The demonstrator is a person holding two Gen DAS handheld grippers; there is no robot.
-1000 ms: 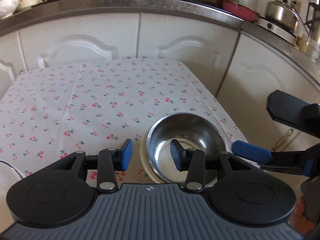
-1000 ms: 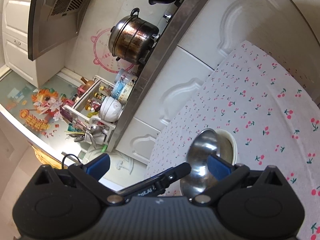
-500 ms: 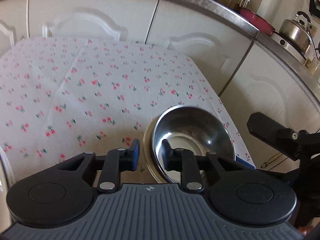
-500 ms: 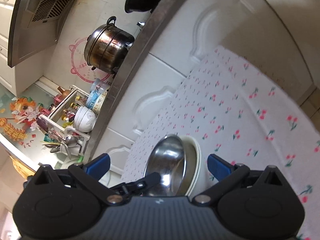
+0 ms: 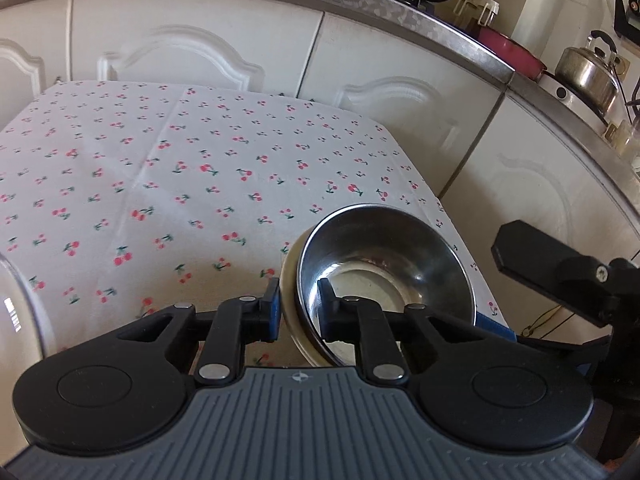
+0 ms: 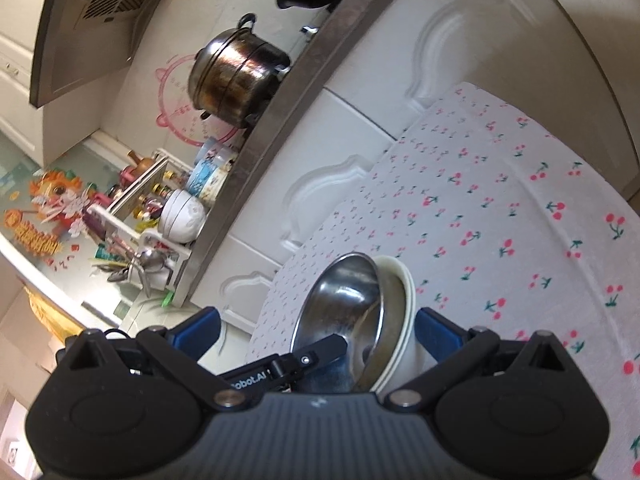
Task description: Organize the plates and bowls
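Left gripper (image 5: 298, 308): jaws have just been closing, now pinching the near rims of both bowls together.
Right gripper (image 6: 316, 328): spread wide, the bowls between its fingers, untouched.
Steel bowl (image 5: 384, 256): nested in the cream bowl (image 6: 404, 304), tilted, at the tablecloth's (image 5: 200, 168) near corner.
Cabinets (image 5: 192, 48): behind the table.

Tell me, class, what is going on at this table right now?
A person with a gripper in each hand is sorting dishes on a cherry-print tablecloth. The left gripper has just been closing and now pinches the near rims of a shiny steel bowl nested in a cream ceramic bowl. The right gripper is open, its fingers on either side of the stack.
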